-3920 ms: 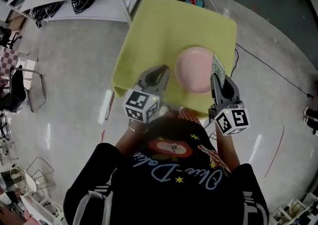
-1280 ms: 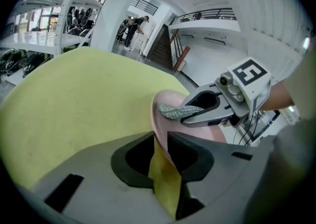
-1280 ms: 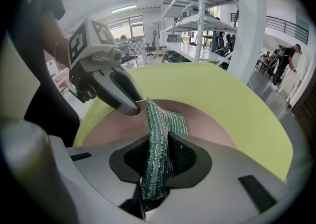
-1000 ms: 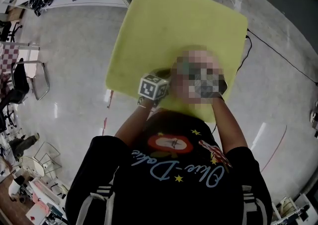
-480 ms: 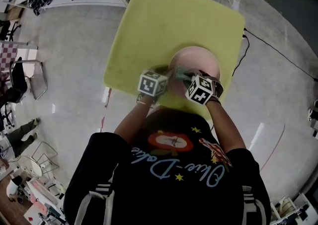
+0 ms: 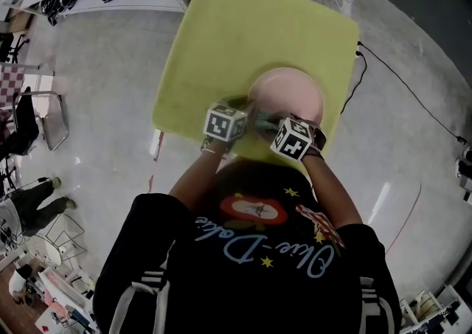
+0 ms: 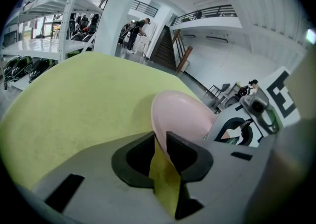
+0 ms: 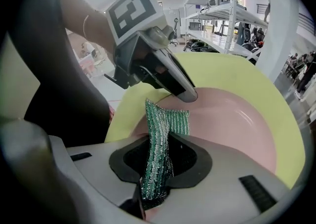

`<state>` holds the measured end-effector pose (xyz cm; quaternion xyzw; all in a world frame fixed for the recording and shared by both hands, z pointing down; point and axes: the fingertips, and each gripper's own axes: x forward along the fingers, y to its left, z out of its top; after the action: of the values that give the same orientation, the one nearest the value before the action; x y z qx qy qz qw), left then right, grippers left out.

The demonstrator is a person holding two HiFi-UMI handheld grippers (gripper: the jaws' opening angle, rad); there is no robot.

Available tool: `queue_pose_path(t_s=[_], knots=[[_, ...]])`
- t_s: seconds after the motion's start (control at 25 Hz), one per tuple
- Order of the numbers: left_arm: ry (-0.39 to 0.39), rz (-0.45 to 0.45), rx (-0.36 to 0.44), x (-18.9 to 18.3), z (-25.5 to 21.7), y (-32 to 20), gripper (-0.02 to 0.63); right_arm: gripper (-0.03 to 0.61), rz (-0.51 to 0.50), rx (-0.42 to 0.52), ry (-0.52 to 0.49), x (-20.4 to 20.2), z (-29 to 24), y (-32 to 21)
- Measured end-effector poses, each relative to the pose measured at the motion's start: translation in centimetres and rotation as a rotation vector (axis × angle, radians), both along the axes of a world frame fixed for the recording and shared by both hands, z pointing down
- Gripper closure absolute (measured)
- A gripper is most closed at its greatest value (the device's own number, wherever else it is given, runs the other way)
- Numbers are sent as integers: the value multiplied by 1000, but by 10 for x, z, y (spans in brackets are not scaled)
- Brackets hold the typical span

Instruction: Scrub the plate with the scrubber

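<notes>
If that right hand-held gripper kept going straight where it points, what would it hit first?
The pink plate. The right hand-held gripper points down into it, and the green scrubber clamped in its jaws sticks out ahead, so the scrubber would likely meet the plate first; the gap is hard to judge.

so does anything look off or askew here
Nothing spilled or broken. The scrubber is pinched folded in the right tool, its free end curled over. The left tool, whose jaws have just been closing, grips the plate by its rim. That looks deliberate, not a fault.
</notes>
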<state>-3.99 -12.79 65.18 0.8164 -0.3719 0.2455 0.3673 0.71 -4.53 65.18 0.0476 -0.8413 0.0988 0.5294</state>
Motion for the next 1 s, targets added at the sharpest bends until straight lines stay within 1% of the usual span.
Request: queue_pose_path(t_s=[0.12,0.2,0.36,0.44,0.56,0.68,0.76,0.84,0.92,1.0], knots=[[-4,-3,0,2,-4,-1,551,511,15,-45,-15,1,-3,3],[-2,-9,3,1,-5,-1,552,511,16,-57,-27,0,-7,4],[-7,-14,7,0,-4,0,552,508,-5,-23,-73,-1,-16,2],[-1,-21,8,1,-6,0,552,509,24,6,-124,2,-25,-6],[-6,-28,5,3,-6,-2,552,515,118,59,-185,10,-40,-32],[-18,-28,-3,3,-5,-4,552,517,197,155,-209,21,-52,-69],[-19,-30,-1,5,-6,-5,552,517,211,237,-190,30,-59,-91],[-25,-33,1,7,-8,-6,552,517,192,307,-154,37,-61,-110],[-38,-35,-1,8,-7,-7,552,517,171,341,-118,42,-59,-124],[-50,-34,0,6,-4,-6,554,517,147,345,-83,43,-50,-130]])
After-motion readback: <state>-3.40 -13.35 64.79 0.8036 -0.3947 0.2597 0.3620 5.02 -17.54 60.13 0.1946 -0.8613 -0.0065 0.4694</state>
